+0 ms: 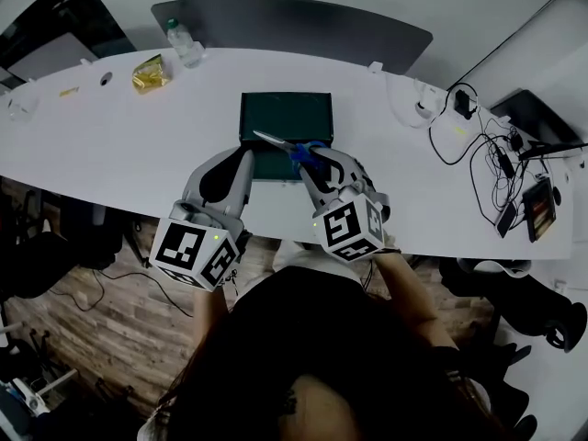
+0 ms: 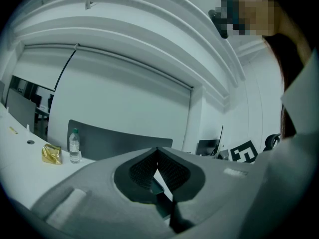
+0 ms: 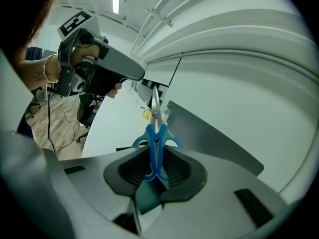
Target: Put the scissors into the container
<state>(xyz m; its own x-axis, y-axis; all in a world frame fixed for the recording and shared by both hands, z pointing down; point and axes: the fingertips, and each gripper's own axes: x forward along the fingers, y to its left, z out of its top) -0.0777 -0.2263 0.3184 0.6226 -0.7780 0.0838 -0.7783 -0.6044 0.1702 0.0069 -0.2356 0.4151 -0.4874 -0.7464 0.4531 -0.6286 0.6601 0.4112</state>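
Our right gripper [image 3: 156, 158] is clamped on the handles of the blue-handled steel scissors [image 3: 156, 131], blades pointing ahead over the dark green rectangular container [image 1: 286, 116] on the white table [image 1: 138, 145]. Just beside it, our left gripper [image 2: 158, 152] is closed and empty.

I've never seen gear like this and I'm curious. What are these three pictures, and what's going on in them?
A person holds a hand-held gripper in each hand. One picture looks down from a camera on the head; the other two come from cameras on the hand-held grippers. The right hand-held gripper clamps blue scissors over a dark container on the white table. The left hand-held gripper is shut, empty. A bottle, a yellow packet and cables also sit there.
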